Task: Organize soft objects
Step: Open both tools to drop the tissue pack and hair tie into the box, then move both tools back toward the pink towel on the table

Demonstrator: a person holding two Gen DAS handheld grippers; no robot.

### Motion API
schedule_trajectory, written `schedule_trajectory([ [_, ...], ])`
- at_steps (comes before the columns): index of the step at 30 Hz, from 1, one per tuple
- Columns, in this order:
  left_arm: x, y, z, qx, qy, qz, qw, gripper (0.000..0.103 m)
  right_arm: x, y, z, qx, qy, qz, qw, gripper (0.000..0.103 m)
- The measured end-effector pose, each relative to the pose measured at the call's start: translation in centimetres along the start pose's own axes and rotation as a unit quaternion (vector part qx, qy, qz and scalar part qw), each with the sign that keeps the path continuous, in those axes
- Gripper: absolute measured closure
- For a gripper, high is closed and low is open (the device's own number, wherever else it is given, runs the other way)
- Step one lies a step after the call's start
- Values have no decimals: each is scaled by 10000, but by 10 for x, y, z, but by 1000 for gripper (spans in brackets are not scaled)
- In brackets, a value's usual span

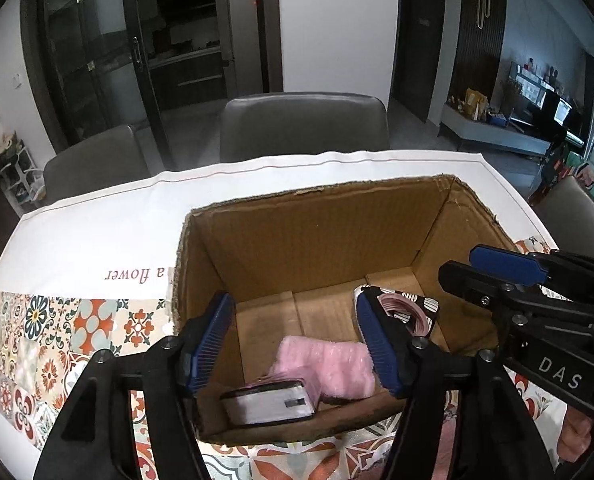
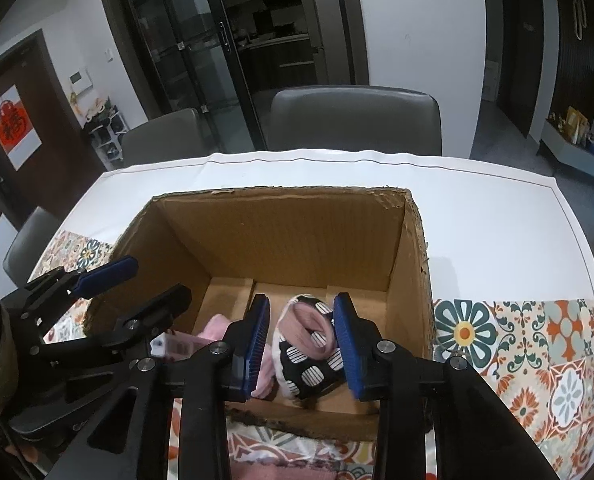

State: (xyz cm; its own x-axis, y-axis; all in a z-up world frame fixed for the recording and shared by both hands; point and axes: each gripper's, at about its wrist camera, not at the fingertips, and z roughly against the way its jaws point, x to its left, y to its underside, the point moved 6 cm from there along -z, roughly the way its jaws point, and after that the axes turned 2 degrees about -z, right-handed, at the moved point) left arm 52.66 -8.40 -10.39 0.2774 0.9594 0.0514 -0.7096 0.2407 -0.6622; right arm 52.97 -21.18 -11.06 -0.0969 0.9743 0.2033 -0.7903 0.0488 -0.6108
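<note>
An open cardboard box stands on the table. Inside lie a fluffy pink cloth, a pink packet with a white label, and a black-and-white patterned slipper with pink lining. My left gripper is open and empty above the box's near side, over the pink cloth. My right gripper is open above the box, its jaws on either side of the slipper without holding it. It also shows at the right of the left wrist view.
The table carries a white cloth with a colourful tile-pattern border. Grey chairs stand at the far side. More pink fabric lies at the near table edge.
</note>
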Motion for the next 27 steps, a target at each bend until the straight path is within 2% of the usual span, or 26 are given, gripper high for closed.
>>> schedule_trajectory([
  [14,-5,6,60,-514,-197,-77,9985,37,1,4,46,-367,66,-107,9992,66],
  [27,-10,39,98,-556,-246,-48,9981,36,13,37,85,-420,20,-44,9991,66],
])
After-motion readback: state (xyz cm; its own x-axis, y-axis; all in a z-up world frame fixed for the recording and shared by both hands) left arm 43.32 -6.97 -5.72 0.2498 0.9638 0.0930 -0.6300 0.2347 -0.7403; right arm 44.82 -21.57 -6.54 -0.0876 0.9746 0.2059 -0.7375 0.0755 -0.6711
